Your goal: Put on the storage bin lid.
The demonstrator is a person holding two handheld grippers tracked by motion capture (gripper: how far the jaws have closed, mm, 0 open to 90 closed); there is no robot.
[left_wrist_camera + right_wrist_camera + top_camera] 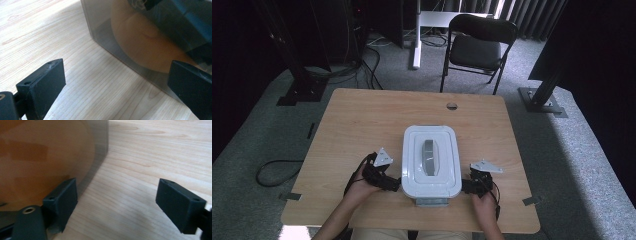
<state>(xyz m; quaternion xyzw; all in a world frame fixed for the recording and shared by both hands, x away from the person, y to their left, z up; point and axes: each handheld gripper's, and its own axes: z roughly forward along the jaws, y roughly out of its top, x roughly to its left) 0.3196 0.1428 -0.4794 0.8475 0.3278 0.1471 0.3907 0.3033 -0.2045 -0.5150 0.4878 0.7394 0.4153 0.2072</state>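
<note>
Two grippers flank a lidded box near the front edge of the tabletop.

The box (431, 160), white-lidded with a grey handle on top, sits on the wooden table (362, 120) a little right of centre, close to the front edge. The left gripper (388, 183) is at the box's front left corner, jaws spread wide with bare wood between them; the box's see-through wall (140, 42) stands just ahead of it. The right gripper (468, 186) is at the front right corner, jaws also wide apart and holding nothing; one jaw lies against the wall or just beside it, though the close view makes contact hard to judge.
</note>
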